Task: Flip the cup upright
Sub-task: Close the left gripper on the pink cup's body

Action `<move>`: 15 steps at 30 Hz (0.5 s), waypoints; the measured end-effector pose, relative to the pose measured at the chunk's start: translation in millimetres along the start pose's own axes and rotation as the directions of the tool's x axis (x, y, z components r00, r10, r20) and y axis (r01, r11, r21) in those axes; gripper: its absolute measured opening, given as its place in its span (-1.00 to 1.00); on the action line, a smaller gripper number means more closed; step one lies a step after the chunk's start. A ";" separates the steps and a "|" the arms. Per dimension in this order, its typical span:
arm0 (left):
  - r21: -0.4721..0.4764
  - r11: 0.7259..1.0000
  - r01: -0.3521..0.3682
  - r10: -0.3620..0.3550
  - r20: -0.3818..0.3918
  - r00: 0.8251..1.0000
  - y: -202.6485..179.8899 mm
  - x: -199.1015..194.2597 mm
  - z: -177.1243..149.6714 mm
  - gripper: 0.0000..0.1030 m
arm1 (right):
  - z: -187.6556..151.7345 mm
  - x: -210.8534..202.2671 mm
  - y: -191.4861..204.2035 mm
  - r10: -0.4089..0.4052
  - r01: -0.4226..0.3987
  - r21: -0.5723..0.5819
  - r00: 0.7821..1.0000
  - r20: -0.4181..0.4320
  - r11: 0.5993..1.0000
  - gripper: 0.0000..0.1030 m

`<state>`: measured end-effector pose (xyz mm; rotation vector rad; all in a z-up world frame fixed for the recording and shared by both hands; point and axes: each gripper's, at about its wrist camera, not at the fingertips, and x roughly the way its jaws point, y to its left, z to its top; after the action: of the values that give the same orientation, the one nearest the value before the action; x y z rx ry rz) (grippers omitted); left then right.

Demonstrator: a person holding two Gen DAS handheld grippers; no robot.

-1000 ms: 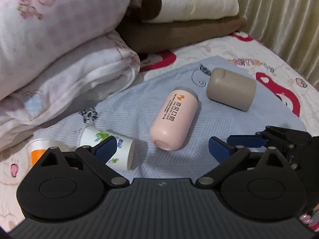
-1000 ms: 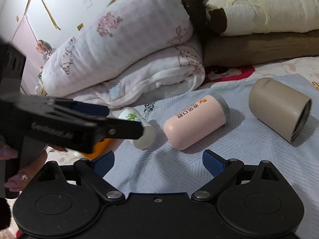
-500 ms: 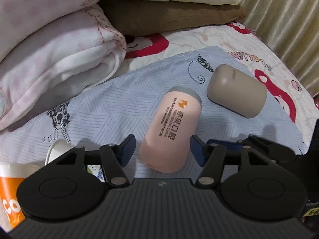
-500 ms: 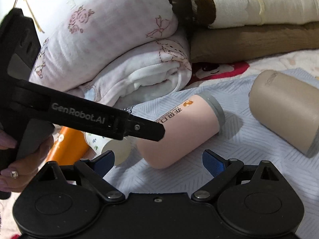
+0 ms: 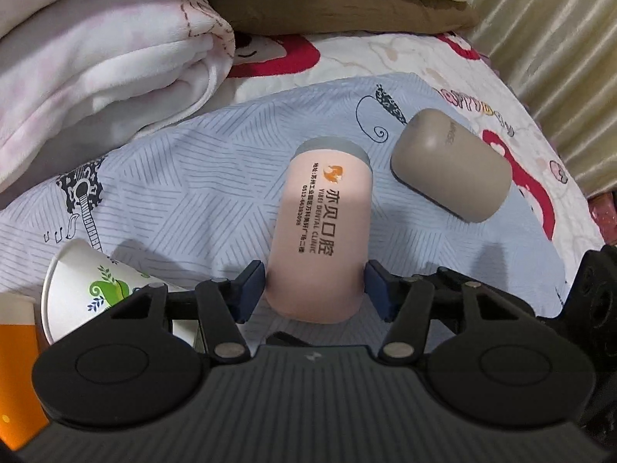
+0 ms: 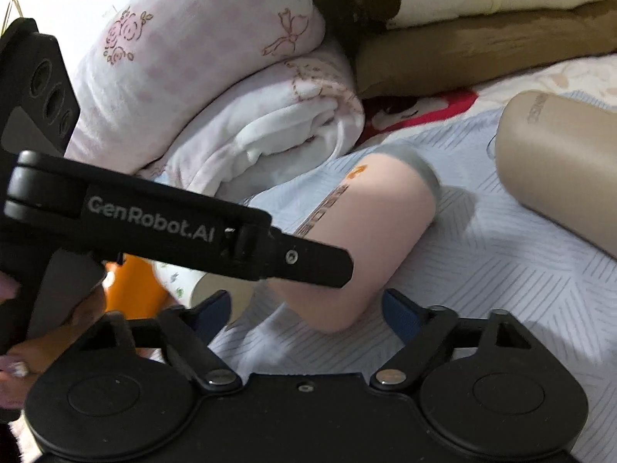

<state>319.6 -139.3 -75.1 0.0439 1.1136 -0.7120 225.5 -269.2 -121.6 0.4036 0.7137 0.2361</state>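
Bedding fills the space ahead of you: a pale blue patterned cloth [image 5: 185, 193] spread over a cartoon-print sheet [image 5: 385, 54], with two folded pink-and-white blankets [image 6: 216, 88] stacked at the back left and brown and cream pillows [image 5: 327, 4] behind.

Count four cups lying on or beside the cloth: one pink cup [image 5: 322, 231], one beige cup [image 5: 451, 164], one white paper cup with green leaves [image 5: 88, 289] and one orange cup [image 5: 15, 366] at the left edge. You have two grippers in play.

Your pink cup lies on its side in the middle of the blue cloth. Its long axis runs away from your left gripper [image 5: 314, 293], the grey-banded end pointing toward the pillows and the other end toward you. The beige cup lies just beside it on the right, apart from it.

Your left gripper's blue pads [image 5: 248, 289] sit against both flanks of the pink cup's near end, narrowed to the cup's width and pinching it. Your right gripper [image 6: 308, 310] is spread wide with nothing between its fingers, hovering close to the near end of the pink cup [image 6: 358, 239], where the left gripper's finger [image 6: 300, 260] crosses in front.
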 end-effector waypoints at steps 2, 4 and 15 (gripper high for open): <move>0.010 1.000 -0.006 0.006 0.018 1.000 -1.8 -0.5 -3.0 0.08 | 0.5 1.2 -2.2 -0.003 0.003 0.011 1.000 0.006 1.000 0.65; 0.017 1.000 -0.013 0.012 0.048 0.999 -5.1 -0.7 -7.9 0.08 | 0.7 2.8 -3.9 -0.017 0.017 0.012 1.000 0.005 1.000 0.60; -0.031 0.998 -0.048 0.049 0.032 0.998 -21.0 -8.2 -24.8 0.07 | -7.7 -11.1 -3.6 -0.053 0.054 0.041 0.998 -0.025 0.998 0.38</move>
<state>286.2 -142.4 -73.3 0.0333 1.0878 -0.6507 212.4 -274.0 -122.0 0.4211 0.7532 0.1762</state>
